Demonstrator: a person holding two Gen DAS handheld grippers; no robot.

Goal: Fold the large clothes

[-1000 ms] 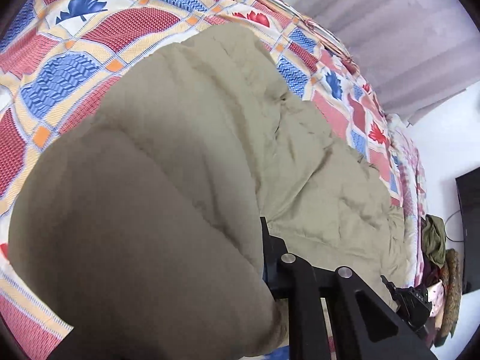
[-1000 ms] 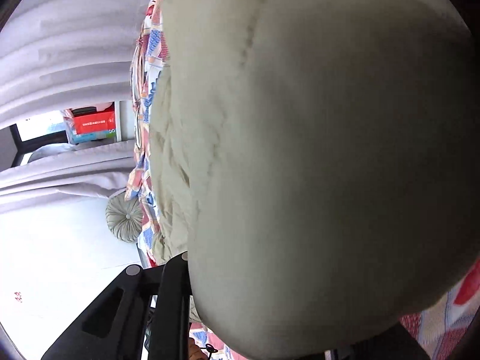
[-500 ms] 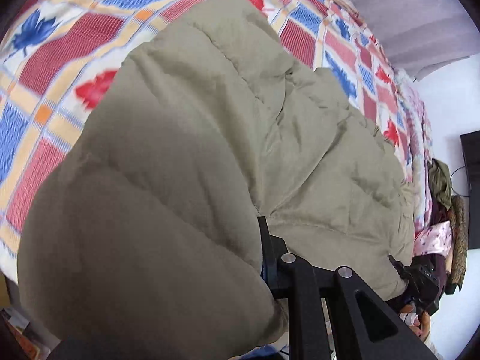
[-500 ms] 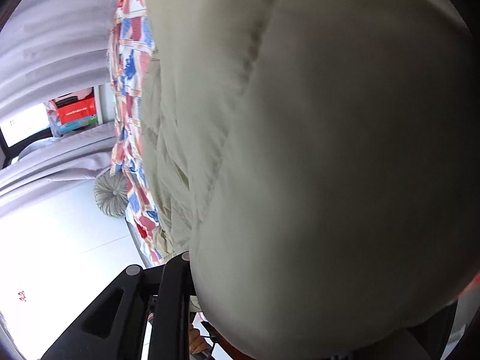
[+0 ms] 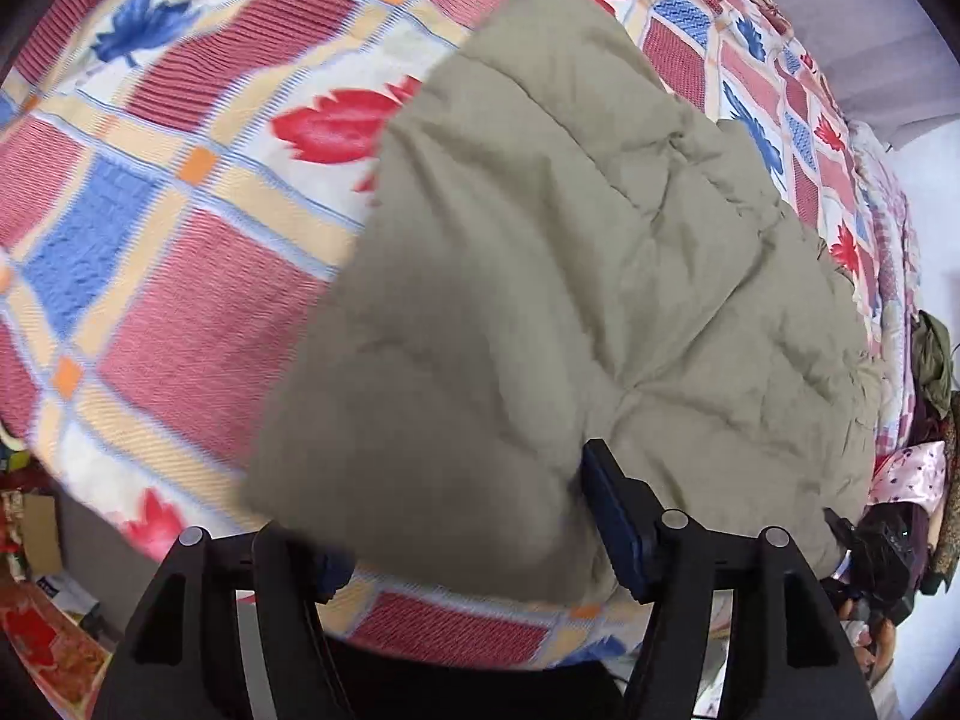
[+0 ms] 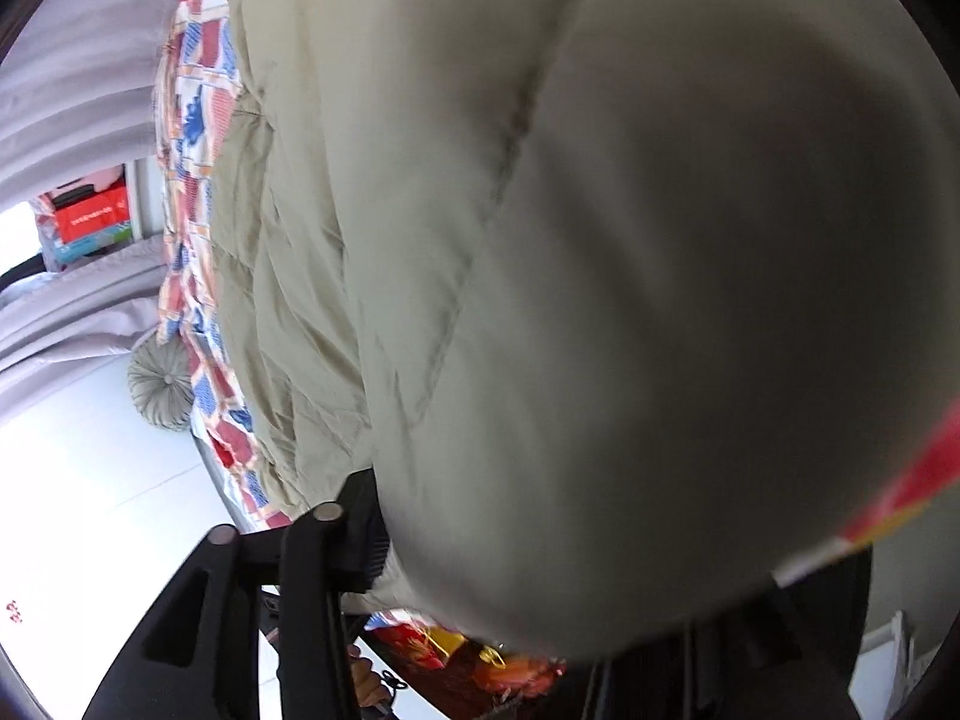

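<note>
A large khaki padded coat lies on the bed. My left gripper has its jaws wide apart around a thick bulge of the coat's near edge; the fabric sits between the fingers, and I cannot tell whether it is still pinched. My right gripper holds another thick fold of the same coat, which fills most of the right wrist view and hides the right finger. Only its left finger shows, pressed against the fabric.
The bedspread is a red, blue and cream patchwork with leaf prints. Grey curtains hang behind the bed. A round grey cushion lies at the bed's side. Other clothes are piled at the right.
The left gripper's jaws have spread apart and the coat bulge has sunk lower onto the bed. The left view has swung over the bed. The right gripper keeps its fold.
</note>
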